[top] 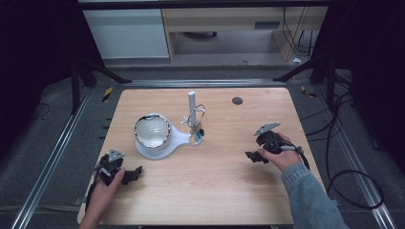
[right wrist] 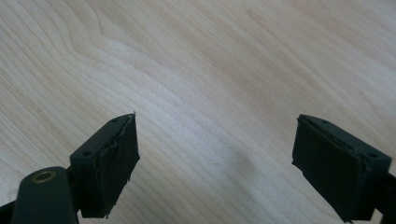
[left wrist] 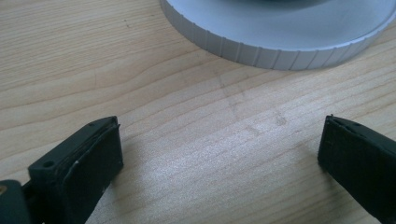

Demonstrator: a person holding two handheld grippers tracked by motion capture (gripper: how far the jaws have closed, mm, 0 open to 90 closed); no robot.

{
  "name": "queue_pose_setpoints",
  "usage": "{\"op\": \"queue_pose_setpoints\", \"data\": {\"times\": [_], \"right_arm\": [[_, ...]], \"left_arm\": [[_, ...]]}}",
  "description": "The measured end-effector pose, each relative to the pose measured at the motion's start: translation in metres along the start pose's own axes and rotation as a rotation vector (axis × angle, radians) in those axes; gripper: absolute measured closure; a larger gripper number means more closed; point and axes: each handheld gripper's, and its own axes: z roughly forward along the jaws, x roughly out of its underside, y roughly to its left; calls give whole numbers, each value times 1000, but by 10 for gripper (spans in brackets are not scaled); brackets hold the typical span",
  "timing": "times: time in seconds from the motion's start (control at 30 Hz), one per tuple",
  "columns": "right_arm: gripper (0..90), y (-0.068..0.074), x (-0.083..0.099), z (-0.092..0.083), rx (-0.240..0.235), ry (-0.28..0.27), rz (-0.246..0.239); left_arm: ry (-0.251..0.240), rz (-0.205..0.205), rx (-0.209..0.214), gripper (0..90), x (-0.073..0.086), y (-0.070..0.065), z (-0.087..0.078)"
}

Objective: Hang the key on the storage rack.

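Observation:
On the wooden table (top: 224,181) stands a white stand (top: 177,140) with a round base that bears a white bowl (top: 152,130) with a dark rim. From its small arm rises a white post (top: 192,102) with a metal ring and small coloured things (top: 197,125) hanging on it. My left gripper (top: 133,174) rests near the table's front left, open and empty, a little in front of the stand's ribbed base rim (left wrist: 280,51). My right gripper (top: 252,156) is at the right, jaws apart with nothing between them, close over bare wood (right wrist: 215,93).
A dark round hole (top: 237,100) sits near the table's far edge. Cables (top: 344,181) trail on the floor to the right. Metal rails (top: 47,157) run along both sides of the table, and pale cabinets (top: 129,28) stand behind it.

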Motion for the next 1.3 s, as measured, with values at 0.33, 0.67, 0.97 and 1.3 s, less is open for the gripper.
{"op": "queue_pose_setpoints", "data": {"times": [0.33, 0.67, 0.97, 1.3], "right_arm": [[116, 6, 19, 14, -10, 12, 27], [77, -4, 34, 21, 37, -10, 107], [31, -13, 45, 28, 73, -91, 189], [1, -22, 55, 29, 152, -150, 274]], "left_arm": [[0, 1, -1, 0, 0, 0, 0], [0, 2, -1, 0, 0, 0, 0], [0, 2, -1, 0, 0, 0, 0], [0, 1, -1, 0, 0, 0, 0]]}}
